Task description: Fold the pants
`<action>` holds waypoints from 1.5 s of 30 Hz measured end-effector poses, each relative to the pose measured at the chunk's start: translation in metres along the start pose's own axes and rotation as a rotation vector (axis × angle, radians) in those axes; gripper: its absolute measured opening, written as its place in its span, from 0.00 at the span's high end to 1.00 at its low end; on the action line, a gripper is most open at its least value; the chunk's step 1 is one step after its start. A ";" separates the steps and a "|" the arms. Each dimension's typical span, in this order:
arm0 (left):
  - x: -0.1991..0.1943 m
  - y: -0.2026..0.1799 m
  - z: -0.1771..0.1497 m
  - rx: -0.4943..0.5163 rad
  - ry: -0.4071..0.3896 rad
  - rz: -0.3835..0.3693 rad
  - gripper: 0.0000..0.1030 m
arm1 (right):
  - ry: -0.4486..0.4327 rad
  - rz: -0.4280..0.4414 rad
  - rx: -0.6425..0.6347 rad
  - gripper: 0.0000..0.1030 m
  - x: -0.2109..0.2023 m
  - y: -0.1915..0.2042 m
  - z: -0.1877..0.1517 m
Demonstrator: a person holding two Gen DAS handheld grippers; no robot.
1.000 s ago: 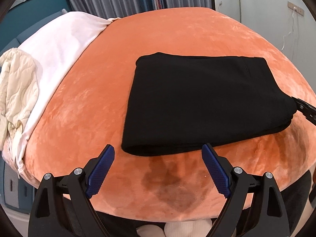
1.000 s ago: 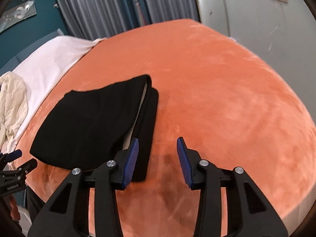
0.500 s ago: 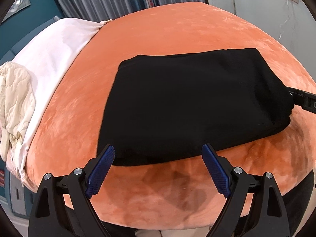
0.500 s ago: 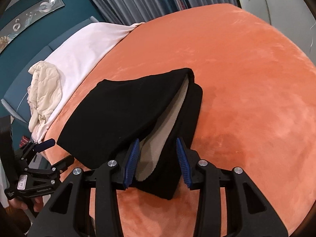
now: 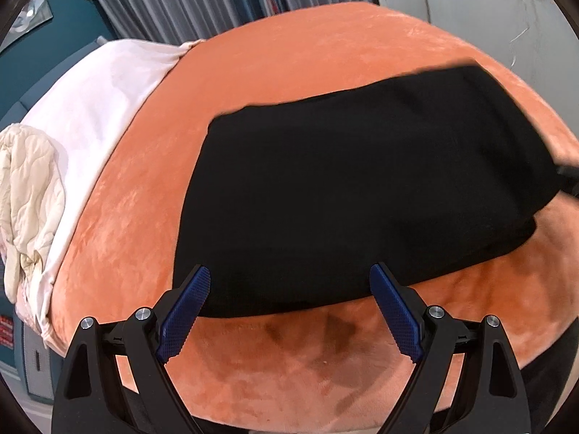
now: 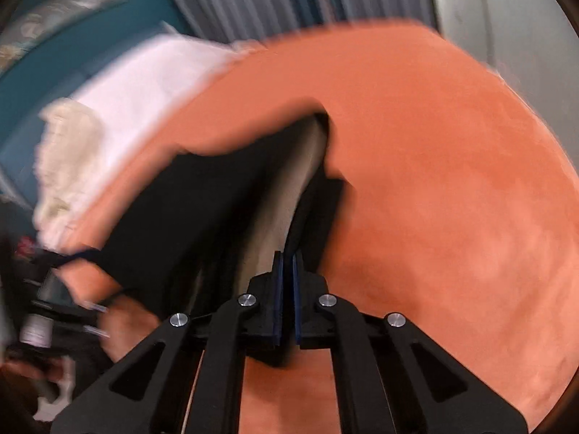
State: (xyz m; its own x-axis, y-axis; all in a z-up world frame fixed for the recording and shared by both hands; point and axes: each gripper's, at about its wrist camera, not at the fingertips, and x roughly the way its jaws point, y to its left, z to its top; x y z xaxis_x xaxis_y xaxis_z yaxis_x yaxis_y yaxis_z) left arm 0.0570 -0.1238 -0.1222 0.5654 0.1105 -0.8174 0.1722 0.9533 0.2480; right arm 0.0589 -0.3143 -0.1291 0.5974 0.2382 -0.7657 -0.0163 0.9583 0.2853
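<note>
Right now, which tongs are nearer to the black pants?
Right. The right tongs are clamped shut on an edge of the black pants. The left tongs stand wide open at the near edge, pads not pressing the cloth.

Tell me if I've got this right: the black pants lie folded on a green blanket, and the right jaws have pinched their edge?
Not quite: the blanket is orange, not green, as the left wrist view shows. The rest holds: the black pants lie folded on it, and the right gripper has pinched their edge.

Soft, even indoor light fills both fisheye views, black corners curve at every edge, and the right wrist view is strongly motion-blurred, worst toward nine o'clock.
</note>
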 end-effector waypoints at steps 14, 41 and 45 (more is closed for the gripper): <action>0.005 0.003 -0.004 -0.012 -0.009 -0.013 0.15 | -0.135 0.046 0.004 0.93 -0.039 0.048 0.008; -0.019 0.058 -0.029 -0.094 -0.052 -0.133 0.15 | -0.141 -0.197 0.143 0.92 -0.062 0.080 -0.039; -0.023 0.065 -0.036 -0.103 -0.057 -0.129 0.15 | -0.137 -0.219 0.169 0.92 -0.071 0.075 -0.051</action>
State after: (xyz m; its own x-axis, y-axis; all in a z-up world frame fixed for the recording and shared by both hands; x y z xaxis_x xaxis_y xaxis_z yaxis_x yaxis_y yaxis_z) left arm 0.0258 -0.0540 -0.1061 0.5894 -0.0283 -0.8073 0.1647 0.9826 0.0858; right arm -0.0256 -0.2508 -0.0828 0.6747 -0.0056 -0.7380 0.2512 0.9420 0.2225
